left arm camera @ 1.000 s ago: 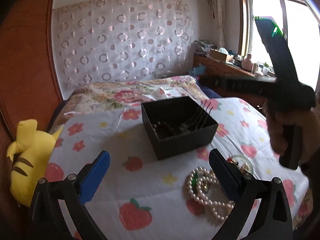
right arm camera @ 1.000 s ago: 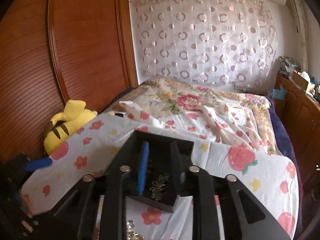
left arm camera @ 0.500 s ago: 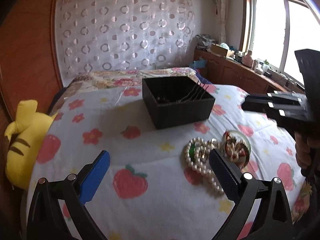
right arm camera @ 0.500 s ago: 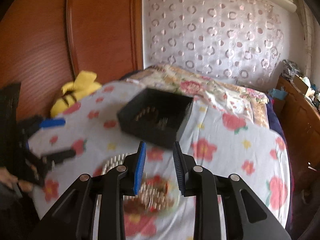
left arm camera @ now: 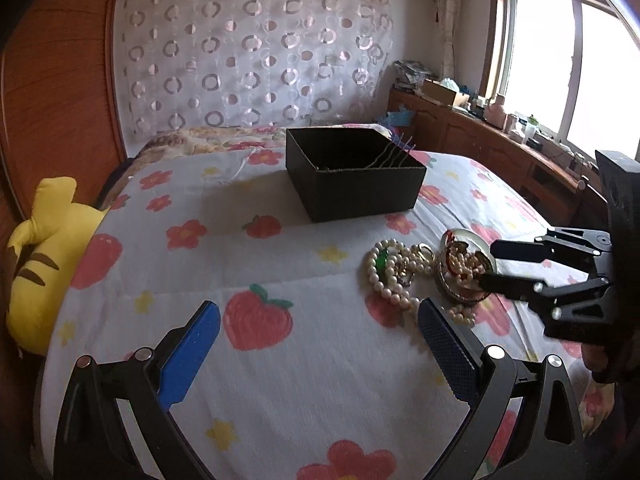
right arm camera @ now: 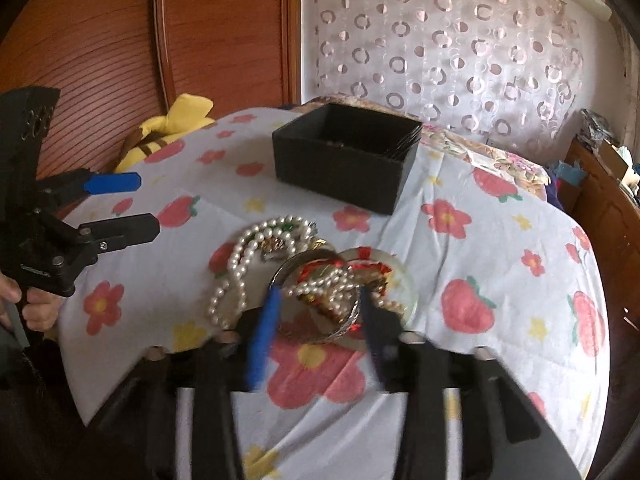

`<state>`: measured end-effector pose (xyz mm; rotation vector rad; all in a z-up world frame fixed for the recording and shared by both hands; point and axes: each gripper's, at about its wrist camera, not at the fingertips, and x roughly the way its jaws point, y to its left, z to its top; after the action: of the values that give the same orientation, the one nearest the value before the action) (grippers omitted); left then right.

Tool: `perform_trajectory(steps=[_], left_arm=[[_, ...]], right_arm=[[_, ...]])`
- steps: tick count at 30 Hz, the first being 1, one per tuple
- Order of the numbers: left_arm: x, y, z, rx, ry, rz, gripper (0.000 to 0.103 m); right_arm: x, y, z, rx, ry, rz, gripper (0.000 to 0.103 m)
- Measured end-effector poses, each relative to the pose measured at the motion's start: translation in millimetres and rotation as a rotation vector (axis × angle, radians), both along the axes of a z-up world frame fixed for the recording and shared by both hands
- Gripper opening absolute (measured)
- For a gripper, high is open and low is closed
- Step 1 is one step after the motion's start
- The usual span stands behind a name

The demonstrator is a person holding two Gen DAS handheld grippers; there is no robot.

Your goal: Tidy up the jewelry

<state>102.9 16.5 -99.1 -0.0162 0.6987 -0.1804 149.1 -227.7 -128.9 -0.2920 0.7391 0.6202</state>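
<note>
A black open box [left arm camera: 354, 174] stands on the floral bedspread; it also shows in the right wrist view [right arm camera: 346, 158] and holds some jewelry. A pearl necklace [left arm camera: 390, 270] lies in a heap on the spread, also in the right wrist view [right arm camera: 248, 256]. Beside it sits a round silver dish [left arm camera: 466, 266] with beads and red pieces, also in the right wrist view [right arm camera: 320, 296]. My right gripper [right arm camera: 318, 304] is open, its fingers on either side of the dish. My left gripper [left arm camera: 318, 330] is open and empty, low over the spread, left of the necklace.
A yellow plush toy [left arm camera: 38, 256] lies at the bed's left edge by the wooden headboard. A wooden sideboard [left arm camera: 500, 152] with clutter runs under the window on the right. A patterned curtain hangs behind the bed.
My right gripper has come down from over the box to the dish and opened wider around it. My left gripper has dropped lower and drawn back; it stays open.
</note>
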Motion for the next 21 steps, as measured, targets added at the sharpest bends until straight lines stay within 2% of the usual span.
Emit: perform_trajectory(steps=[4,11,21], left_arm=[[-3.0,-0.8,-3.0,0.001,0.007,-0.002,0.095],[-3.7,-0.9,-3.8,0.003,0.007,-0.002,0.095],[-4.1,-0.6,-4.0,0.005,0.009,0.001,0.095]], right_arm=[[0.0,5.6,-2.6,0.0,0.006,0.004,0.057],[4.2,20.0,-8.8,-0.049,0.0,-0.009,0.066],[8.1,25.0,-12.0,-0.114,-0.018,-0.027,0.067]])
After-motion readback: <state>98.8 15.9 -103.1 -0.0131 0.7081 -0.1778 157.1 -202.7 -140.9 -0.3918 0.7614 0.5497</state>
